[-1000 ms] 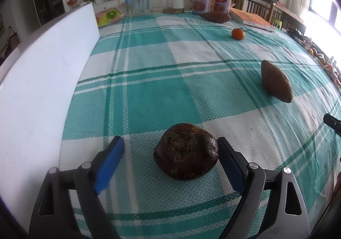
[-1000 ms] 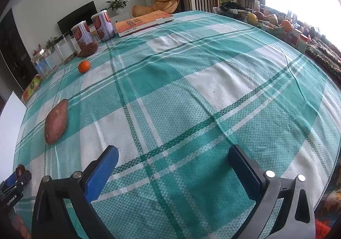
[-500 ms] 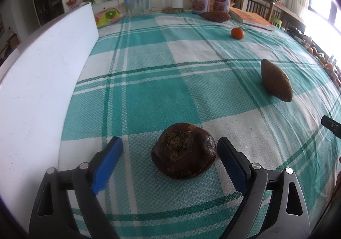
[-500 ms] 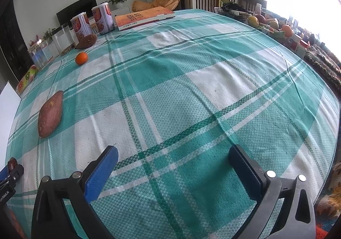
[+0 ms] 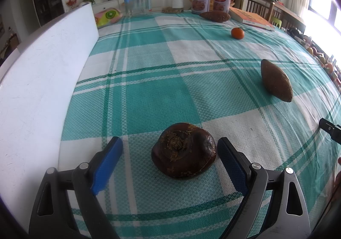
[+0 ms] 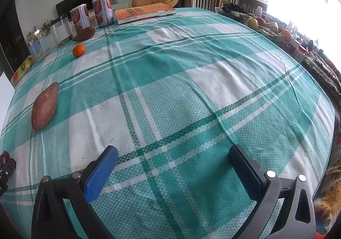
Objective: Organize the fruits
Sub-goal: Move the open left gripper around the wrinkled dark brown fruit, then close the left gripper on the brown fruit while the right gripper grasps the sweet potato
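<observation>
Dark fruit point(image 5: 184, 149) between wide jaws

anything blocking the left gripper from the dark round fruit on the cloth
Nothing visible does. The dark round fruit lies on the checked tablecloth between the open fingers of the left gripper, with a gap on each side. The white board stands off to the left.

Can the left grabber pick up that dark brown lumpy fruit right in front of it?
Probably yes. The left gripper is open, with the dark brown fruit sitting on the tablecloth between its fingers. Nothing blocks it; there is a gap on each side, narrower on the right.
</observation>
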